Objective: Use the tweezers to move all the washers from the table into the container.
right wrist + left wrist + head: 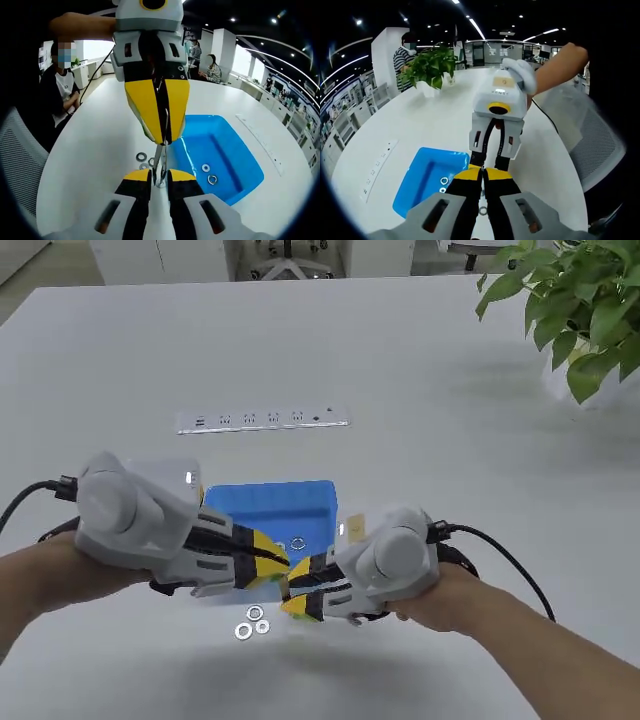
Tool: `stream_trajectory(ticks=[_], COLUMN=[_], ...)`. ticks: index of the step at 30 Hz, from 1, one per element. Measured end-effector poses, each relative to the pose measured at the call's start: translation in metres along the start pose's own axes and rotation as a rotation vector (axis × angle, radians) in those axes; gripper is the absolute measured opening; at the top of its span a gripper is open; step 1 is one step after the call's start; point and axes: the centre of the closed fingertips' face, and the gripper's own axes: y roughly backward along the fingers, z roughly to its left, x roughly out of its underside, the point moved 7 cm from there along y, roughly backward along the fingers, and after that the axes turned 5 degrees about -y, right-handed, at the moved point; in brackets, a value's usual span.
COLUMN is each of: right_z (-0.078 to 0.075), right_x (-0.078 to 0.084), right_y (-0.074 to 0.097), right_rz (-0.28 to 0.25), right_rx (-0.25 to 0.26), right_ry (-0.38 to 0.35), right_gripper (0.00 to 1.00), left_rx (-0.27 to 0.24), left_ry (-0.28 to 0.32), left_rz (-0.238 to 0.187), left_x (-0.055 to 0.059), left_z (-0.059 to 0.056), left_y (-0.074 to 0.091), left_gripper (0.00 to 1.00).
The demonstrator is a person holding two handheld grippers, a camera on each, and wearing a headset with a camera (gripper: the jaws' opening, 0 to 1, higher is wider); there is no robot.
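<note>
The white surface [400,370] carries a blue container [260,502] at its middle, just beyond the two tools; the left tool [283,562] and the right tool [290,600] face each other tip to tip, near the container's near edge. Both are pressed together on the thin metal tweezers [160,167], each pinching one end, so the long axis runs left to right between them; which end bears the points cannot be told. Three washers [251,624] lie loose on the surface near the person, just below the tools; others sit inside the container.
</note>
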Motion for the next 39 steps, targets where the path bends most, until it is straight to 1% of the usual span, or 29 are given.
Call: stream_trajectory(ticks=[3,11,22,28,32,39], right_z=[0.0001,-0.0005,0.0000,-0.0004,-0.0013,-0.0021], right_x=[0.0009,0.0037,0.0049,0.0044,0.0038,0.0038], right_y=[-0.0003,-0.0022,-0.0015,-0.0016,-0.0026,-0.0064], right_rz=[0.005,0.026,0.015,0.016,0.014,0.001], right_rx=[-0.005,0.009,0.013,0.008,0.002,-0.002], right_ry=[0.000,-0.010,-0.055,-0.054,-0.066,-0.115], right_gripper=[0.13,0.11,0.09,0.10,0.11,0.12], left_rx=[0.000,0.004,0.013,0.011,0.009,0.012], left_ry=[-0.001,-0.001,-0.005,-0.007,-0.005,-0.004], left_rz=[0.000,0.002,0.006,0.008,0.009,0.011], left_x=[0.0001,-0.0008,-0.0007,-0.0004,-0.0002,0.0000], left_z=[0.0015,0.0025,0.0012,0.0013,0.0019,0.0021], left_y=[-0.0008,-0.0029,-0.0030,-0.0026,-0.0023,-0.0012], left_gripper=[0.06,0.06,0.06,0.06,0.06,0.06])
